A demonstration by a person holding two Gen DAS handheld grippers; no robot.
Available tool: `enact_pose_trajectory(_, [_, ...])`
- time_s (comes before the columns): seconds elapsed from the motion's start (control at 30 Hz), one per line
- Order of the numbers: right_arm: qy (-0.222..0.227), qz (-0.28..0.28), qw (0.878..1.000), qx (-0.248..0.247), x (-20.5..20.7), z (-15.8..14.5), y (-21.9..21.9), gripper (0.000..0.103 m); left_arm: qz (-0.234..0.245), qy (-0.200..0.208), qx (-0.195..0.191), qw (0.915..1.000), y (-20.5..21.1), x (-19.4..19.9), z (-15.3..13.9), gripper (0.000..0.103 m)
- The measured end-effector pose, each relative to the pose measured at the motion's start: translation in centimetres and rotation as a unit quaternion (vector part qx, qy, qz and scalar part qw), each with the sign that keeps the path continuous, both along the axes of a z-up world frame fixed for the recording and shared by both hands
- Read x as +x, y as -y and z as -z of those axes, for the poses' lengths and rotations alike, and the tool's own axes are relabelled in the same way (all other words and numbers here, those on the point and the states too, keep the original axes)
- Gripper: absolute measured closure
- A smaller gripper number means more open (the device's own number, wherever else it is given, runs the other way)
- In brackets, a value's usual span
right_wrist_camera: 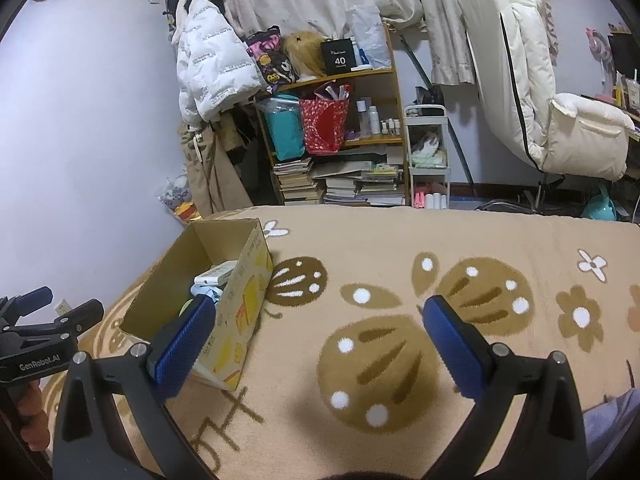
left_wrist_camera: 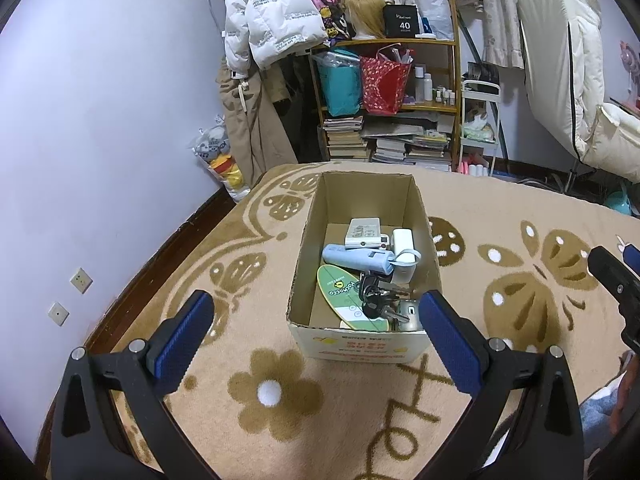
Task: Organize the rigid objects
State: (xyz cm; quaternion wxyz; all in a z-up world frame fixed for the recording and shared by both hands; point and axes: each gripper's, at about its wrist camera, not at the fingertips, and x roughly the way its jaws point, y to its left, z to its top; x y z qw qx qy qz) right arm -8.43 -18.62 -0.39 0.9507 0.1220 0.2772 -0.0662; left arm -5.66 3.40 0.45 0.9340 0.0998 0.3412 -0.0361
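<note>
Left wrist view: cardboard box (left_wrist_camera: 362, 264) runs lengthwise away — both grippers (left_wrist_camera: 316, 316) (right_wrist_camera: 320, 322) gape wide, empty.

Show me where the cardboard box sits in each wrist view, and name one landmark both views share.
Left wrist: the cardboard box sits centre frame, between the open jaws, on the blanket.
Right wrist: the cardboard box sits lower left, partly behind the left finger.
Shared landmark: the red gift bag on the shelf.

1. Right gripper (right_wrist_camera: 320, 328) spread wide, blue-padded fingers (right_wrist_camera: 184, 340) empty above a beige butterfly-patterned blanket (right_wrist_camera: 400, 240).
2. Open cardboard box (right_wrist_camera: 244, 312) resting on the blanket at left, beside the left finger.
3. Left gripper (right_wrist_camera: 60, 304) at the far left edge, fingers apart.
</note>
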Motion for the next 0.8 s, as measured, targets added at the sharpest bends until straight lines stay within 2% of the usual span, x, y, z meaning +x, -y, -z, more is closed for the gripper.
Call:
enact_pose_trajectory(0.27, [-0.013, -0.004, 1.0, -0.004, 0.7, 0.6, -0.4, 0.0, 0.005, 0.006, 0.008, 0.9999, 0.5, 0.4, -0.1, 0.002])
enact_pose_trajectory(0.47, [-0.012, -0.003, 1.0, -0.026, 0.9, 0.8, -1.1, 0.0, 0.011, 0.0, 0.007, 0.9999, 0.8, 0.7, 0.2, 0.002])
enact_pose_trajectory(0.8, [-0.014, -0.009, 1.0, -0.019, 1.0, 1.2, -1.3, 0.0, 0.014, 0.003, 0.021, 0.9997, 1.2, 0.7, 0.5, 0.002])
